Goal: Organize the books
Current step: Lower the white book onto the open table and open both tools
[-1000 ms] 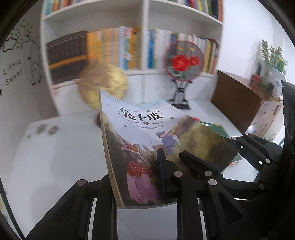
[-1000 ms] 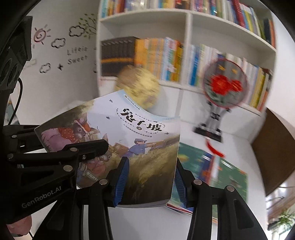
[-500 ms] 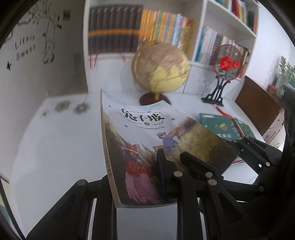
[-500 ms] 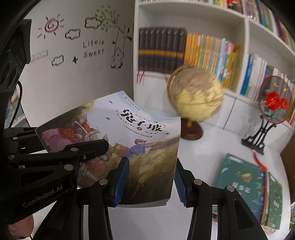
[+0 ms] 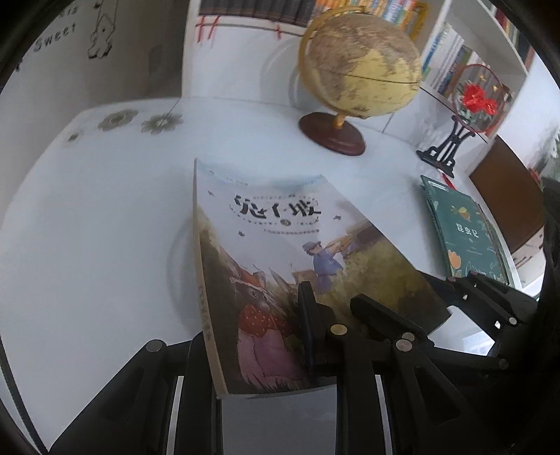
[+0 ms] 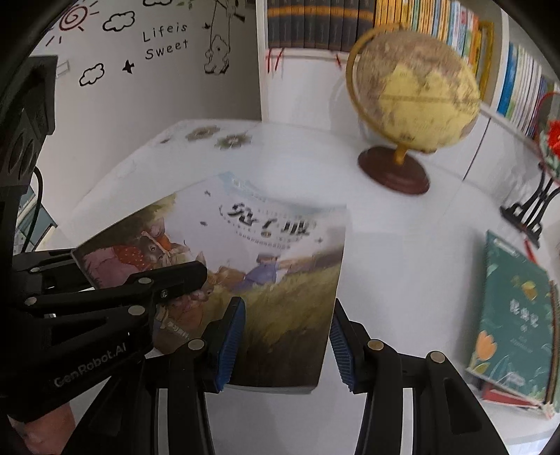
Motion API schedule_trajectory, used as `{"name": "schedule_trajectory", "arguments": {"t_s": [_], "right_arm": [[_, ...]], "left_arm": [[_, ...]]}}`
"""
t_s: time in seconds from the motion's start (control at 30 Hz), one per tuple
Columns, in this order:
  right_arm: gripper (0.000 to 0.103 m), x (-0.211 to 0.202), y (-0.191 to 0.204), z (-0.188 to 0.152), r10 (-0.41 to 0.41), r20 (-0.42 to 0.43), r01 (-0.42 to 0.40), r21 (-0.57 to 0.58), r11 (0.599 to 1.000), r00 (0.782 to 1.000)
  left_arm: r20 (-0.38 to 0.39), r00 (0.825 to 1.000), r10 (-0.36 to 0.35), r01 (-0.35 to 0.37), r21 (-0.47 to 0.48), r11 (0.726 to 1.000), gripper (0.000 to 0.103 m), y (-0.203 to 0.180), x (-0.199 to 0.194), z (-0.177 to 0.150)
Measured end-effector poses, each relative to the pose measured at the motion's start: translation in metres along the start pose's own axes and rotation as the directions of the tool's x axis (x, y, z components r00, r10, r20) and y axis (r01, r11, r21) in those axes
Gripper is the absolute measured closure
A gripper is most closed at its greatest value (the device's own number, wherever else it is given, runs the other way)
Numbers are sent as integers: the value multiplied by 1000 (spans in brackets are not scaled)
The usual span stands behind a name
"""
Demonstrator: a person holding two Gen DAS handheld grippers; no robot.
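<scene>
Both tongs tilted downward, left tongs (image 5: 266, 336) and right tongs (image 6: 285, 344) clamping picture book (image 5: 280, 252)

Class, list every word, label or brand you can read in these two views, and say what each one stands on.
"Life is Sweet": wall.
"GenRobot.AI": left gripper.
"昆虫记": green book.
Held book: large stylised title, not surely readable; subtitle blurred.
Shelf books: spines too small.
</scene>
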State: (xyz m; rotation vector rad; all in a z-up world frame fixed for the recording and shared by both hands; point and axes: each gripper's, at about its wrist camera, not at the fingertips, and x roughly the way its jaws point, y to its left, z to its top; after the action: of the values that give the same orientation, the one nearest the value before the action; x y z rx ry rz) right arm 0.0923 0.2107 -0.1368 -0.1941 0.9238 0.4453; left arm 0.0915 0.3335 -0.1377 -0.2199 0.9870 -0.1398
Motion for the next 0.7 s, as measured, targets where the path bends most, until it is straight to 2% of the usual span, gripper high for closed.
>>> {"name": "schedule_trajectory", "arguments": {"t_s": [0.13, 0.2, 0.3, 0.33, 0.43, 0.57, 0.7], "right_arm": [[57, 9, -3, -6, 36, -36, -35, 42, 999, 999], [57, 12, -3, -9, 45, -51, -42, 52, 998, 998], [57, 17, -4, -10, 45, -71, -42, 48, 998, 996], [57, 18, -5, -12, 40, -77, -36, 47, 998, 996], [57, 16, -8, -10, 37, -75, -34, 50, 998, 996], [57, 11, -12, -9, 14, -67, -12, 36, 999, 998], [57, 2, -22, -14, 23, -85, -18, 53, 998, 996]], "left_arm": [[-25, 1000, -7, 7, -20, 1000, 82, 6, 5, -5], [-49, 999, 5, -6, -25, 1000, 71, 7, 8, -7], [-95, 995, 9, -16, -70, 997, 65, 18, 11, -11], [-103, 995, 12, -20, -81, 997, 65, 22, 11, -13], [-147, 984, 105, -118, -85, 989, 64, 33, 9, -25], [-168, 978, 122, -144, -126, 982, 64, 47, -4, -40], [-146, 980, 136, -157, -143, 977, 64, 47, -29, -46]]}}
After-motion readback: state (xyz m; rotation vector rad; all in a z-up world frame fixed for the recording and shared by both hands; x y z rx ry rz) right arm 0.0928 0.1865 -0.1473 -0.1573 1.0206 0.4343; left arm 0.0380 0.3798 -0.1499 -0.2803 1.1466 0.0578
